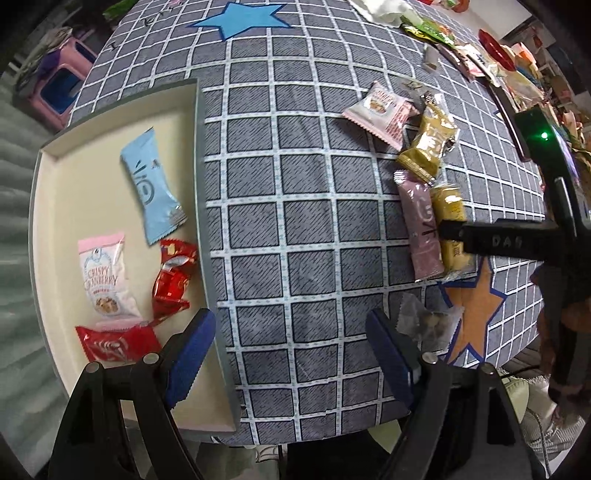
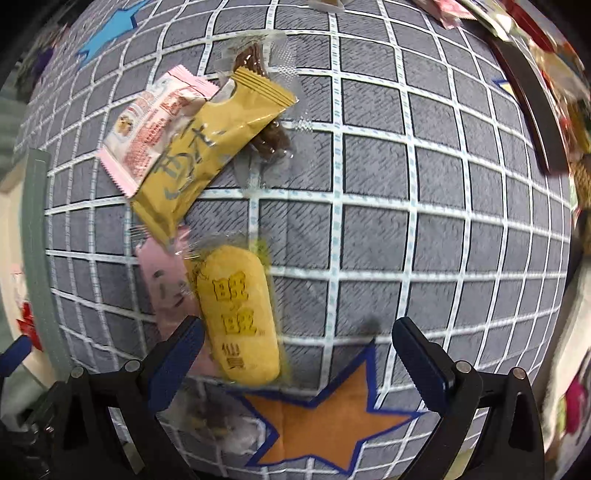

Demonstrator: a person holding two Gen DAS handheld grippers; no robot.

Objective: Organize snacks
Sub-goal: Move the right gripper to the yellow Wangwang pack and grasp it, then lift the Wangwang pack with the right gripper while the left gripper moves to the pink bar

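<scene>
Left gripper (image 1: pixel 291 343), jaws wide and empty, above the checked tablecloth (image 1: pixel 295 192) beside the cream tray (image 1: pixel 66 192) holding five snack packets. Right gripper (image 2: pixel 295 354), jaws wide and empty, over the yellow rice-cracker packet (image 2: pixel 236 314) beside a pink bar (image 2: pixel 166 288).

- A grey cloth (image 1: pixel 295 229) with a white grid covered the table — blue star (image 1: pixel 240 18) and orange star (image 2: pixel 325 417) printed on it.
- A pink stool (image 1: pixel 62 85) stood beyond the table's edge.

Open checked cloth (image 1: pixel 295 229) between tray wall (image 1: pixel 201 177) and snack cluster (image 1: pixel 428 192); clutter (image 1: pixel 480 55) along the far edge.
</scene>
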